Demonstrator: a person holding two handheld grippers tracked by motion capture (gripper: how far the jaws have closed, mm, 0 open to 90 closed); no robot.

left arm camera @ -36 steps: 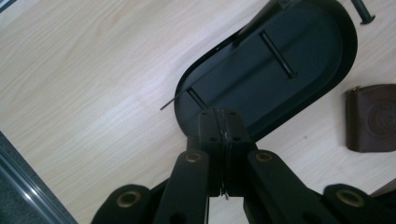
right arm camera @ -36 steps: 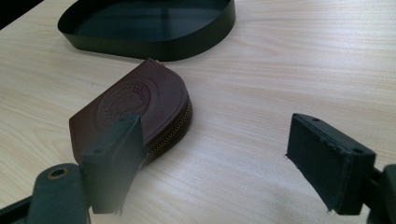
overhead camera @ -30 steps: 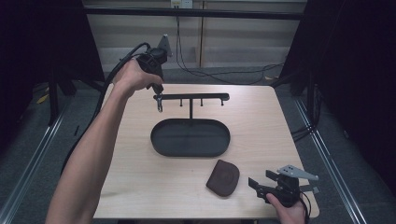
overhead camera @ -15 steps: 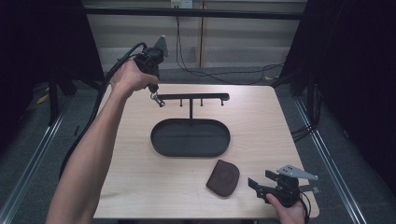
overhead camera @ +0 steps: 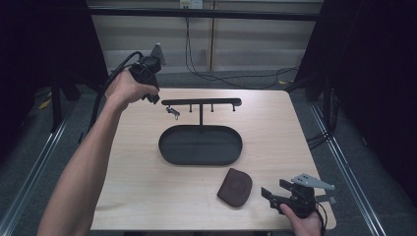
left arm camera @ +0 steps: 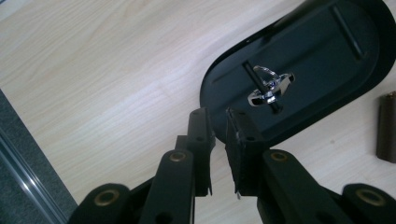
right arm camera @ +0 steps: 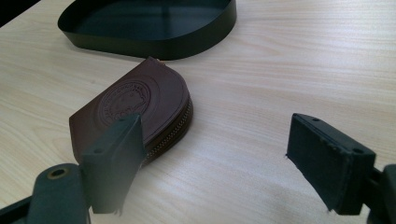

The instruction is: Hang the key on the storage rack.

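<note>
**Keys on the hook, purse by my right hand**

Keys (overhead camera: 172, 111) hang from the left end of the black rack (overhead camera: 201, 102), over the far left of the table (overhead camera: 137, 162). My left gripper (overhead camera: 153, 98) is just beside them, up near that end of the bar. Its jaws have just been opening a little. They stand close together with a thin gap, and nothing is between them. In the left gripper view I see the shiny keys (left arm camera: 270, 87) on their hook, past my two black jaws.

In the middle sits the black tray (overhead camera: 167, 147), under the rack. It is long and round at the ends.

Near the front, to the right of the middle, lies the brown purse (overhead camera: 235, 187). It lies flat on the wood, apart from the tray. It has a round stamp on top and a zip along its edge.

My right gripper (overhead camera: 268, 195) is low at the front right corner, just beside the purse. Its jaws are wide apart and hold nothing. In the right gripper view the purse (right arm camera: 135, 105) lies behind one jaw.
</note>
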